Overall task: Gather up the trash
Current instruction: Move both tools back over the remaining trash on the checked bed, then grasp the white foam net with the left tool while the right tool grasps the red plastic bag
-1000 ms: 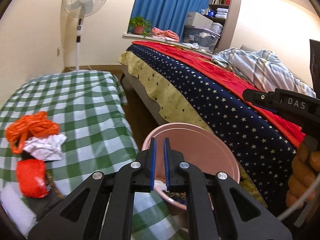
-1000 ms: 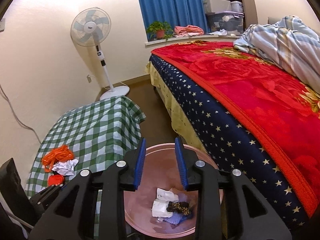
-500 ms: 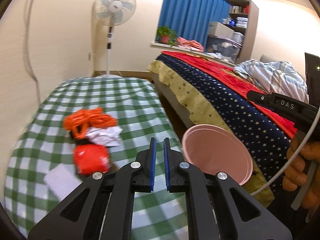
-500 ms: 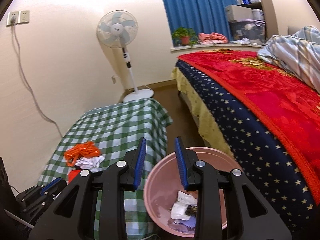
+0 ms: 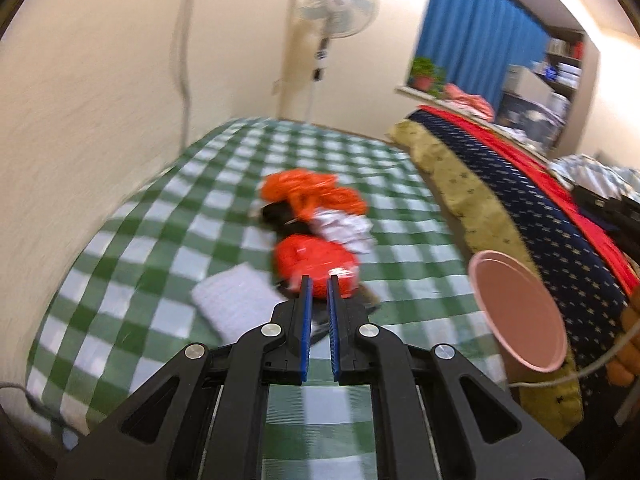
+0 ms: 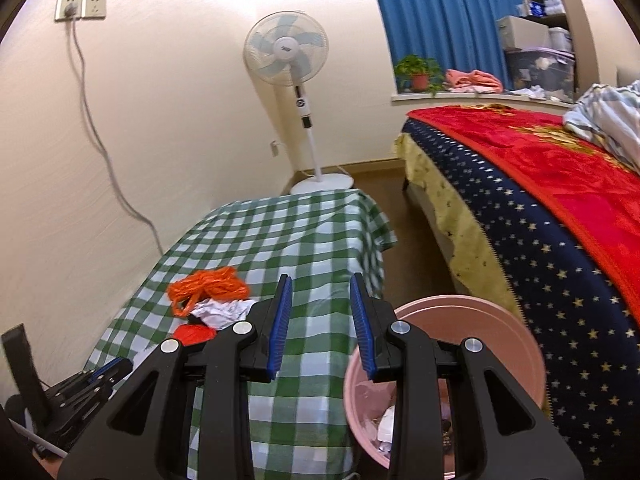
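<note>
Trash lies in a cluster on the green-checked tablecloth (image 5: 168, 248), toward the wall side of the table. Orange plastic bag (image 5: 316, 192), crumpled, farthest from the cameras. Just in front of it, touching, a crumpled white paper (image 5: 346, 228). A dark item sits between the bag and the paper; too blurred to identify. Nearer still, a red wrapper (image 5: 316, 264), bunched up, touching the paper. Beside the wrapper on the wall side, a flat white tissue (image 5: 236, 304) on the cloth.

Left gripper (image 5: 319, 284) is above the table and pointed at the cluster. Its jaws are nearly together, with only a thin gap between the blue pads and nothing between them. The tips line up with the red wrapper; contact cannot be judged.

Pink bin (image 6: 472, 320) stands on the floor in the gap between the table's edge and the bed (image 6: 560, 240). Some pale scraps lie inside it at the bottom.

Right gripper (image 6: 322, 292) sits over the table edge next to the bin. Its jaws stand partly apart, empty. The left gripper shows low in the right wrist view, near the table's near corner.

Standing fan (image 6: 286, 50) against the wall beyond the table. Blue curtain (image 6: 436, 12) behind the bed. A potted plant (image 6: 418, 70) on the ledge below it.
</note>
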`<action>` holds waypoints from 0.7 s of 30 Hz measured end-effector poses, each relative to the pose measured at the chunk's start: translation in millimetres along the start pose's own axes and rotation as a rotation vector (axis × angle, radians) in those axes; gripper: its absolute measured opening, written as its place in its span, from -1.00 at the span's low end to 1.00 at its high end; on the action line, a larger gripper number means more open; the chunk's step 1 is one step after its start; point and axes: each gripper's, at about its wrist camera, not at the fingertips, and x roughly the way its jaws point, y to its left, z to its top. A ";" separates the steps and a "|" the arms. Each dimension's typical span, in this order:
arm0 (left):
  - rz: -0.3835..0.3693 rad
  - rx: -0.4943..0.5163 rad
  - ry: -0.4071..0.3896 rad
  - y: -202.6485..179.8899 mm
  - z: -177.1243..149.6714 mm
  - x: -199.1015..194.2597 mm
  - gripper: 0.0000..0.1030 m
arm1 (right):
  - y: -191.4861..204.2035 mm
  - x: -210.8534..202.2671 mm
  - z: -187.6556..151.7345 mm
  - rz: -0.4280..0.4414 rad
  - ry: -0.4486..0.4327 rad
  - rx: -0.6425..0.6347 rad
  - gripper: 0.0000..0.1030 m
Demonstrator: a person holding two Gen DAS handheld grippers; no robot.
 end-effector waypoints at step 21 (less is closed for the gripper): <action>0.176 -0.119 0.152 34.9 -22.8 48.8 -0.01 | 29.3 45.4 -30.4 0.076 0.100 -0.032 -0.40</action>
